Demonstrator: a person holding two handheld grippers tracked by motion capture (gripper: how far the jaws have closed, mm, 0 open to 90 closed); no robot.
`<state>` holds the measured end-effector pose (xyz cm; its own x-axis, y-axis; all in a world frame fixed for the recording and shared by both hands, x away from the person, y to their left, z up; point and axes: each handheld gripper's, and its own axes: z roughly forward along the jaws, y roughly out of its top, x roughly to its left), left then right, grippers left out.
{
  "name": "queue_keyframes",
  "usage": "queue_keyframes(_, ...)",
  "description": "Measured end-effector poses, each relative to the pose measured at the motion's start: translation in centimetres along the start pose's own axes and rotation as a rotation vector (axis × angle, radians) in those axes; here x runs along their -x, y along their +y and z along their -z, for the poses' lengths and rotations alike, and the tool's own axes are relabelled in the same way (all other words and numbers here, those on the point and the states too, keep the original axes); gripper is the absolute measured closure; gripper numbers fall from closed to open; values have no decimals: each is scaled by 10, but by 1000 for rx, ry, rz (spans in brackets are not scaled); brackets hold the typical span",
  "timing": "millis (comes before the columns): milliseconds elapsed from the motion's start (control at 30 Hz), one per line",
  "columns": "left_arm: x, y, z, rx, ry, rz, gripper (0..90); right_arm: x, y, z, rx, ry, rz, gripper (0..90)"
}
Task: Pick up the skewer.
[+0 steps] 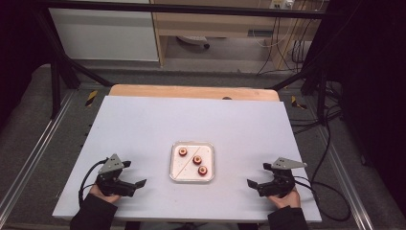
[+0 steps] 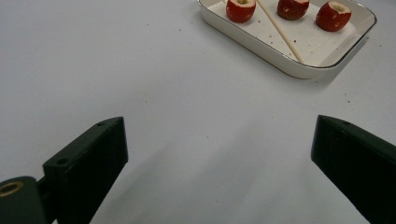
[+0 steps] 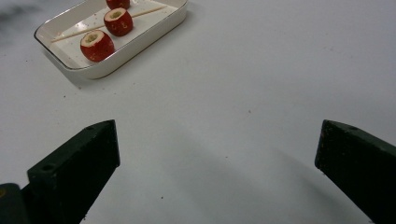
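Observation:
A white rectangular tray [image 1: 174,165] sits at the middle of the white table, nearer the front. It holds three red cored fruits [image 1: 197,159] and a thin wooden skewer [image 1: 186,160] lying slantwise. My left gripper [image 1: 135,173] rests to the tray's left, open, with nothing between its jaws. My right gripper [image 1: 258,174] rests to the tray's right, also open with nothing held. In the left gripper view the left gripper [image 2: 219,123] faces the tray [image 2: 261,46], fruits [image 2: 241,9] and skewer [image 2: 280,30]. In the right gripper view the right gripper [image 3: 217,126] faces the tray [image 3: 140,46] and fruits [image 3: 96,45].
The white table sheet [image 1: 191,120] lies on a wooden top [image 1: 191,91] that shows at the back edge. Black frame legs [image 1: 57,72] stand at both back corners. Cables [image 1: 330,143] trail down the right side of the table.

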<state>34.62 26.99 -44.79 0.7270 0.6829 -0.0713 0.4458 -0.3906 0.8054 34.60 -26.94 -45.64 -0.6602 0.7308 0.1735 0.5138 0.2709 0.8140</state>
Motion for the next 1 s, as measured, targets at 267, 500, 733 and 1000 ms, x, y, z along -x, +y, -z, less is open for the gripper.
queue_keyframes(267,2,2,-2,-8,-5,2,38,-1,0,1,5,-5,-3,5)
queue_keyframes(500,7,6,-5,-12,-11,-5,44,-1,0,1,7,-6,-4,5)
queue_keyframes(733,14,10,-10,-21,-15,-6,47,-1,0,0,5,-8,-1,5)
queue_keyframes(1000,25,21,-14,-19,-19,-3,55,-1,0,-1,-2,-10,4,5)
